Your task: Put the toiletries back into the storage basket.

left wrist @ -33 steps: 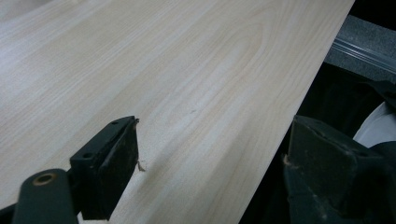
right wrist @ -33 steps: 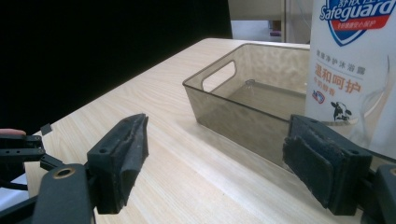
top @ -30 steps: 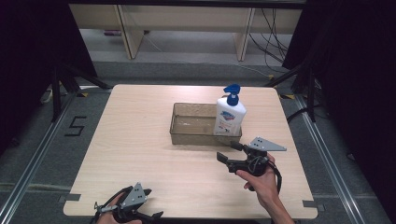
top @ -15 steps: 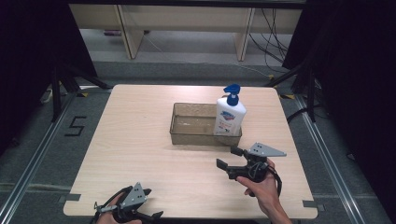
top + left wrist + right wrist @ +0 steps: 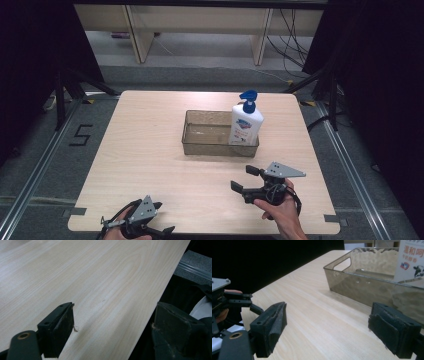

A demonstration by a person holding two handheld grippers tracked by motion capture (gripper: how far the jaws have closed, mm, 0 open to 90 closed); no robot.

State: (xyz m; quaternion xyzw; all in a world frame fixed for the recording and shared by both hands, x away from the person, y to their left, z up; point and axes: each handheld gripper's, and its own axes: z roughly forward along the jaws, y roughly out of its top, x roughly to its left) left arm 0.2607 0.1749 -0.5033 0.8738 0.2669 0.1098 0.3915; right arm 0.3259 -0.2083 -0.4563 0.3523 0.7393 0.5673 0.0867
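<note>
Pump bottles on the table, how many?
1. The pump bottle stands upright in the right end of the clear bin, mid-table. Nothing looks hidden behind it.

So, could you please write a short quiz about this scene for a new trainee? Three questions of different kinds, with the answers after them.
1. True or false: the pump bottle stands inside the clear bin.
2. Which colour is the pump head of the bottle? A) red B) blue C) green
3. Fill in: the right gripper is ____, with nothing between its jaws.

Key:
1. True; it stands upright at the bin's right end in the high view.
2. B, blue.
3. Open; its jaws have just been opening, above the bare table in front of the bin.
</note>
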